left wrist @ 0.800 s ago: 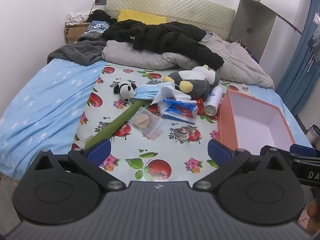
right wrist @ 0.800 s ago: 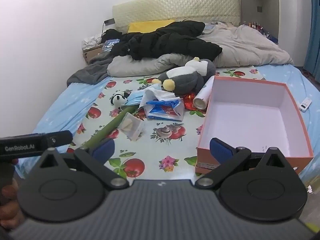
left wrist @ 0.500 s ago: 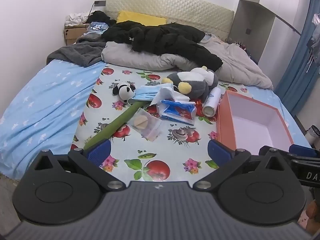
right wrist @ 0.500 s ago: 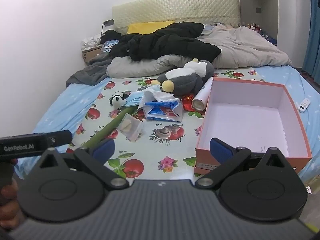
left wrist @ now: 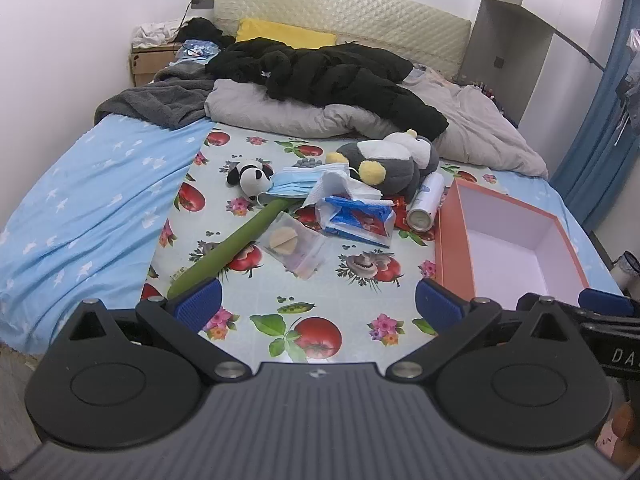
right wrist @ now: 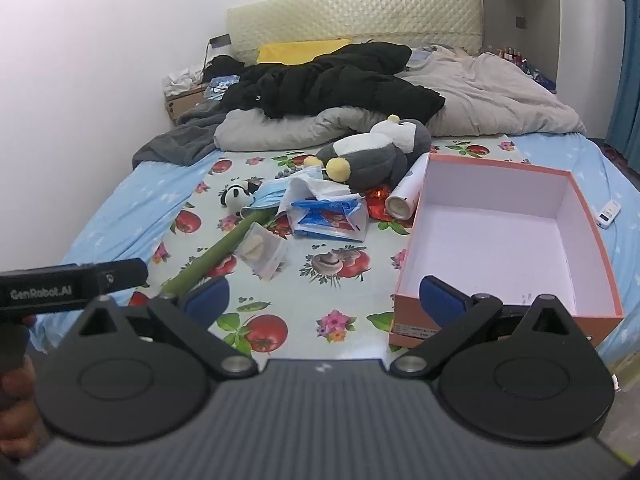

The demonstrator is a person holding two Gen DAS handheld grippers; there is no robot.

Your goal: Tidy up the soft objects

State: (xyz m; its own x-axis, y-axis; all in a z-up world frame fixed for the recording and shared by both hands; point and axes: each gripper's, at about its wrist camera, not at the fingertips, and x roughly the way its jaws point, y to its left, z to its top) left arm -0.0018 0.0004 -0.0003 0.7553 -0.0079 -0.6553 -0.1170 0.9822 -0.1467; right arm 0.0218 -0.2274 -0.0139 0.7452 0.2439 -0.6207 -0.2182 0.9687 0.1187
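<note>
A grey penguin plush [left wrist: 394, 160] [right wrist: 372, 156] lies on the fruit-print cloth beside a small panda plush [left wrist: 250, 176] [right wrist: 236, 196]. A blue face mask [left wrist: 296, 182] [right wrist: 268, 196], white tissues [left wrist: 340, 186], a blue-white packet [left wrist: 356, 220] [right wrist: 328, 220], a clear bag [left wrist: 294, 246] [right wrist: 262, 252], a green roll [left wrist: 236, 242] [right wrist: 212, 258] and a white cylinder [left wrist: 426, 206] [right wrist: 406, 196] lie around them. An empty orange box [left wrist: 452, 240] [right wrist: 404, 292] sits at the right. My left gripper [left wrist: 318, 304] and right gripper [right wrist: 324, 300] both hover open, nothing between their fingers, well short of the pile.
A black jacket [left wrist: 328, 72], beige duvet [left wrist: 280, 116] and grey blanket [left wrist: 160, 100] cover the bed's far half. A yellow pillow [left wrist: 284, 34] leans at the headboard. A white remote [right wrist: 608, 212] lies right of the box. A blue curtain [left wrist: 600, 120] hangs at the right.
Both grippers have drifted slightly toward the bed, so the pile and the box look a little nearer. Nothing on the bed has moved, and both grippers stay open.
</note>
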